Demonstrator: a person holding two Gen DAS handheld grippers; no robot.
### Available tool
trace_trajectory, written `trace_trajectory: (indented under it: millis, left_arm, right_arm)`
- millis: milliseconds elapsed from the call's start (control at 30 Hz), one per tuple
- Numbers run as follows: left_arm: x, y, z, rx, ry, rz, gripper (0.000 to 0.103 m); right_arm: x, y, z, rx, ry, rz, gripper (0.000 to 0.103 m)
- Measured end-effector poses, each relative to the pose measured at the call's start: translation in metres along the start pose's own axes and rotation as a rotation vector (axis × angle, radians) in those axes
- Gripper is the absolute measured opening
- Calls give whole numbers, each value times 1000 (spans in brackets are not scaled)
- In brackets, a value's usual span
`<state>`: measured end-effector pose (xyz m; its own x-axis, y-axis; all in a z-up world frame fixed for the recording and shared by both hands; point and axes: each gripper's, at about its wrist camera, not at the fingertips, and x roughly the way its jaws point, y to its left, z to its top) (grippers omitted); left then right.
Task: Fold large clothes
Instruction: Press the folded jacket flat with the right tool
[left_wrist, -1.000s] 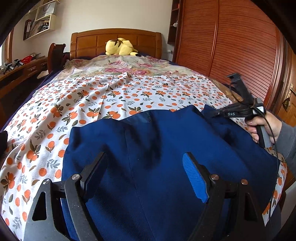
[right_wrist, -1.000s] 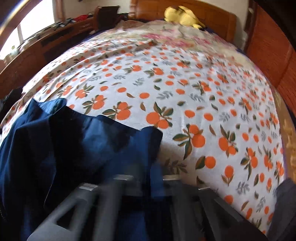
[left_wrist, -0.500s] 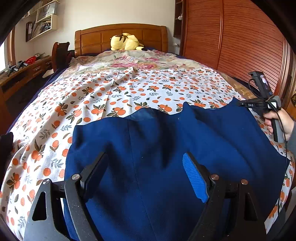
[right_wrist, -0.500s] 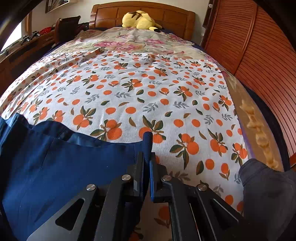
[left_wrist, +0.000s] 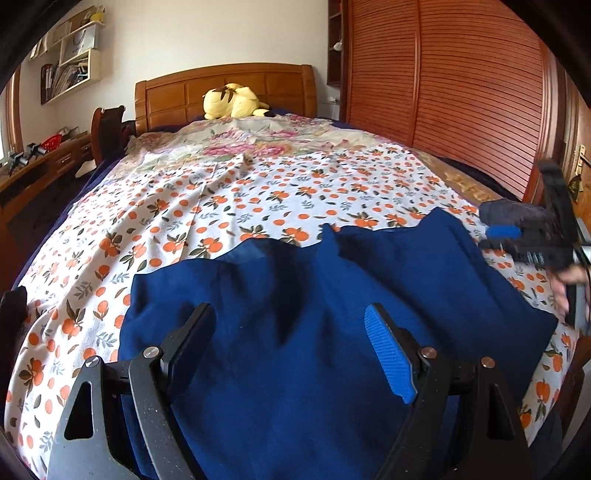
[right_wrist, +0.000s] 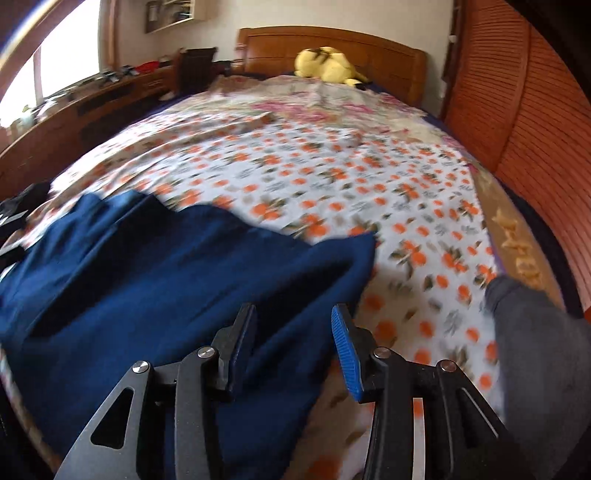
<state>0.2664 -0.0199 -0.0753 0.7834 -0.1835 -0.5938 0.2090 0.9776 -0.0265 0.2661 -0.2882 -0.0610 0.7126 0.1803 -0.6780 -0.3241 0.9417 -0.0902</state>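
**Both grippers free above a blue garment on the bed**

A large navy-blue cloth garment (left_wrist: 332, 332) lies spread over the near end of a bed covered by a white sheet printed with oranges (left_wrist: 221, 206). The left gripper (left_wrist: 291, 339) hovers over the cloth, fingers spread wide, holding nothing. The right gripper (right_wrist: 293, 343) hangs near the garment's right edge, also parted and empty, its view blurred. The cloth looks laid out but not yet folded; the next move likely calls for pinching an edge or corner.

I'm seeing open sheet (left_wrist: 229, 199) across mid-frame; the garment (left_wrist: 295, 332) is filling the bottom, the plush (left_wrist: 231, 105) sitting top centre, the wardrobe (left_wrist: 443, 92) walling the right.
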Motion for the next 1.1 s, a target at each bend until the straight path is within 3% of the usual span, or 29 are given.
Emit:
trace_trajectory:
  millis: [167,400,567,1033,1100]
  left_arm:
    - [-10,-12,-1,17,-10,-17,83]
    - [-31,-25,-6,22,-32,-35,83]
    - [-45,-35,-15,26,-37,-49,83]
    - [-56,-57,-45,35,3,-62,83]
    - [-55,-57,-48,35,17,-56,83]
  right_arm:
    - [-26,5,-35,18,17,45,44]
    - [-54,20,-54,5,12,102,44]
    - [-43,27,-73,-18,77,31,44]
    - [-65,30,-89,64,31,-25,44]
    - [-64,28,-91,69,45,-28,50]
